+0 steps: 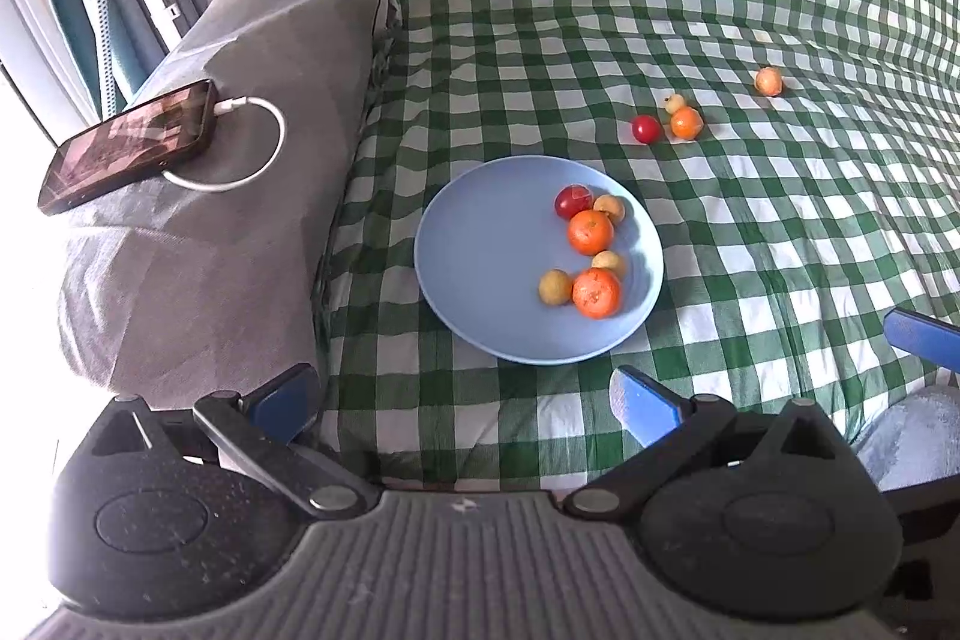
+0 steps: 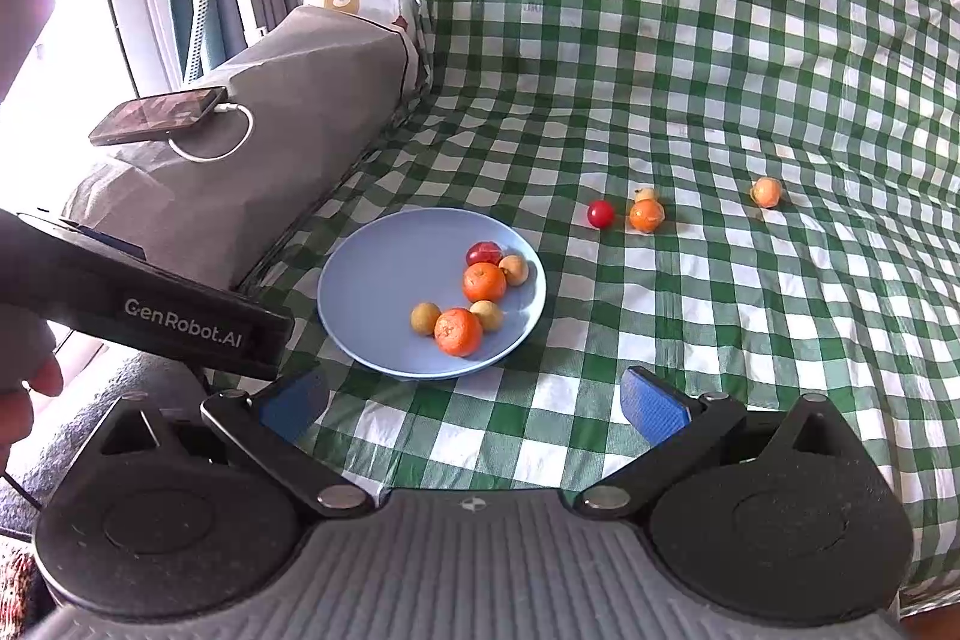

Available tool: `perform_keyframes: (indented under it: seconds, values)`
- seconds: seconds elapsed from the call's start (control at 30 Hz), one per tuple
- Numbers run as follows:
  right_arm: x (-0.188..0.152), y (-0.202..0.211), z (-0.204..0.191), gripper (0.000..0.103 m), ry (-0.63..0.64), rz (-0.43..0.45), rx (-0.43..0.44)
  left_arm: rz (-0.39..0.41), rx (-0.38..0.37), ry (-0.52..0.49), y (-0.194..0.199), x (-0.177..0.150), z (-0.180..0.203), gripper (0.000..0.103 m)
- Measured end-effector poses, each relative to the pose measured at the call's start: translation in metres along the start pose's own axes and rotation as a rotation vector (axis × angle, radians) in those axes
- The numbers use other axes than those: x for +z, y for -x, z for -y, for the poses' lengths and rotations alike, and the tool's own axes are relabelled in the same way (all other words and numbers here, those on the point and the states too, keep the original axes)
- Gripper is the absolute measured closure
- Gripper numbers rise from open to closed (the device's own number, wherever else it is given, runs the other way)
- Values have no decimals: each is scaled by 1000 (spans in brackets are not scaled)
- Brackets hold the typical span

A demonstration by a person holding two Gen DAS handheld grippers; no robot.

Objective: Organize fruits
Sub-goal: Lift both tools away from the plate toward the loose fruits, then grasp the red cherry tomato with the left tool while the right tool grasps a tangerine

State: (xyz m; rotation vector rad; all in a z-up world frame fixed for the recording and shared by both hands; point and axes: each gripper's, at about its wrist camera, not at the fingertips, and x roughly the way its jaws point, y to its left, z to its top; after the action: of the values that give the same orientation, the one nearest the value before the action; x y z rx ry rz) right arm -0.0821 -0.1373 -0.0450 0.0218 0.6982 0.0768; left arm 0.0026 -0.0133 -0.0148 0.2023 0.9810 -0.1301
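A light blue plate lies on the green checked cloth and holds two oranges, a red fruit and three small yellow fruits. Beyond it on the cloth lie a red fruit, an orange with a small yellow fruit behind it, and a pale orange fruit farther right. My left gripper is open and empty, near of the plate. My right gripper is open and empty, near of the plate.
A grey sofa armrest at the left carries a phone on a white charging cable. The left gripper's black body crosses the left of the right wrist view. The right gripper's blue fingertip shows at the right edge.
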Motion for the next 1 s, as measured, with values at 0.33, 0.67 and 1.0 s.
perform_keyframes:
  seconds: [0.33,0.67,1.0]
  values:
    - [11,-32,65,1,-94,16,-111,14,-26,-40,-34,63,35,0]
    - [50,-143,145,1,-72,91,-226,-20,-16,-88,-129,160,83,0]
    - [77,-295,171,3,-56,18,-179,-86,25,-91,-205,200,86,0]
